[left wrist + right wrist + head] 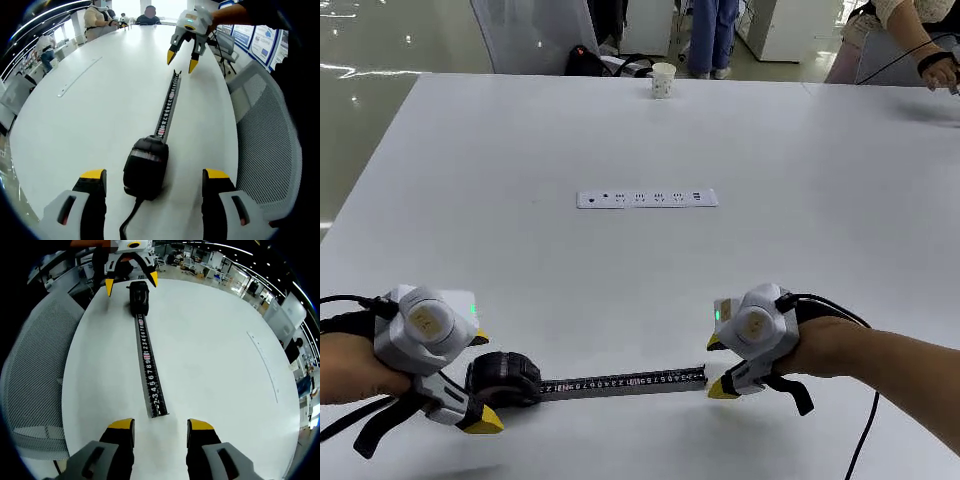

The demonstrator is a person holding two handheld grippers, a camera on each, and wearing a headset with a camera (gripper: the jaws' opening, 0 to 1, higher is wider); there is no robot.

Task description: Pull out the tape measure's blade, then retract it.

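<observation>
My left claw (154,175) stands wide, its two yellow-tipped jaws resting on the white worktop (640,280) with the black tape measure case (146,167) sitting between them, closer to the left jaw; I cannot tell whether either jaw touches it. From the far face of the case the blade (169,107) lies flat on the worktop, running straight away from this claw toward my right claw (160,425). That claw is also parted, at a moderate gap, gripping nothing. The blade's free end stops just ahead of its jaw tips, in line with the gap between them but not inside it. Beside both claws, off the near edge of the worktop, is a grey mesh chair (40,365). Farther out ahead of the claws a white power strip (647,198) lies flat mid-worktop, and beyond it a paper cup (663,80) stands upright near the far edge.
</observation>
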